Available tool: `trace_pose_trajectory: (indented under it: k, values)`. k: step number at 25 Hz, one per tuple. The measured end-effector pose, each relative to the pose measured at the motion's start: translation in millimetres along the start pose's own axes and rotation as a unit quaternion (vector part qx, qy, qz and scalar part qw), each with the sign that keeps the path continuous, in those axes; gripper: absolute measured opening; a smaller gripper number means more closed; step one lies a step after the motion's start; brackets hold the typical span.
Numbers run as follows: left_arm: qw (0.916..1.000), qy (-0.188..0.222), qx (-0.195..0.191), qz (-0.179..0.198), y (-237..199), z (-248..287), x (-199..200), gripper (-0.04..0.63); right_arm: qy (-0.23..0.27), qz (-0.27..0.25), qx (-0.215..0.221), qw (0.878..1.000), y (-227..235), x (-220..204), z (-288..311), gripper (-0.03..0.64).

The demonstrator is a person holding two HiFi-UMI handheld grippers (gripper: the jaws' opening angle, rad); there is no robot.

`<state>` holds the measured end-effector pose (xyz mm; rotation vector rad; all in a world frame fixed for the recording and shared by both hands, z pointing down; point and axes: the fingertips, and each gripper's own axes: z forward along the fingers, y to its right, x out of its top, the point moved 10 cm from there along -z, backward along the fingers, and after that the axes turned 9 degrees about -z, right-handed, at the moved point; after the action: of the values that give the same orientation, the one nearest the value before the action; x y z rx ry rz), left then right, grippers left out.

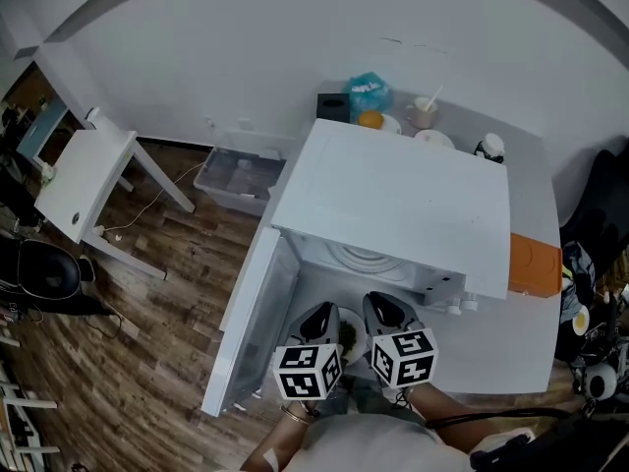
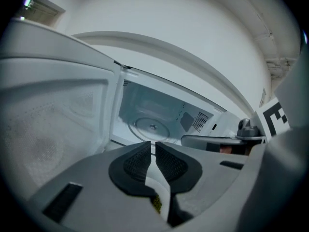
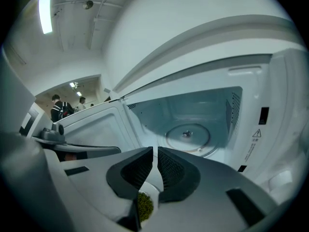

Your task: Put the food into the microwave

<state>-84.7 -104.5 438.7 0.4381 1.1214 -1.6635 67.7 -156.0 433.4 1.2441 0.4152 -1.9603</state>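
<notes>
A white microwave [image 1: 403, 200] stands on a white table, its door [image 1: 251, 318] swung open to the left. Inside, the glass turntable [image 2: 152, 126] [image 3: 187, 135] is bare. In front of the opening both grippers hold one white plate [image 1: 347, 328] of green food [image 3: 144, 204] [image 2: 157, 204]. My left gripper [image 1: 319, 321] [image 2: 155, 146] is shut on the plate's left rim. Opposite it, my right gripper [image 1: 386, 313] [image 3: 155, 151] is shut on the right rim. The plate is level with the cavity's mouth, just outside it.
Behind the microwave the table [image 1: 526, 342] carries a blue bag [image 1: 370, 93], cups and an orange fruit. An orange box [image 1: 534, 264] lies right of the microwave. On the floor are a clear bin [image 1: 239, 178], a small white table [image 1: 84, 180] and a black chair [image 1: 44, 271].
</notes>
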Motion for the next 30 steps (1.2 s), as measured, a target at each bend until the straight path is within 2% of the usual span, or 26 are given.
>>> trace_pose_trajectory:
  k: [3, 6, 16, 23, 30]
  values:
    - [0.9999, -0.010, 0.006, -0.007, -3, 0, -10, 0.043, -0.013, 0.007, 0.006, 1.000, 3, -9, 1, 0.023]
    - [0.9993, -0.027, 0.018, -0.017, -9, -1, -26, 0.069, -0.036, 0.012, 0.014, 0.999, 5, -23, 5, 0.060]
    - [0.9929, -0.064, 0.084, -0.054, -45, -12, -74, 0.069, -0.111, 0.017, 0.030, 0.993, 8, -76, 19, 0.061]
    - [0.9869, -0.069, 0.122, -0.080, -63, -16, -95, 0.069, -0.134, 0.020, 0.034, 0.990, 6, -98, 28, 0.061]
    - [0.9837, -0.069, 0.138, -0.093, -72, -16, -106, 0.069, -0.147, 0.025, 0.034, 0.988, 8, -112, 33, 0.061]
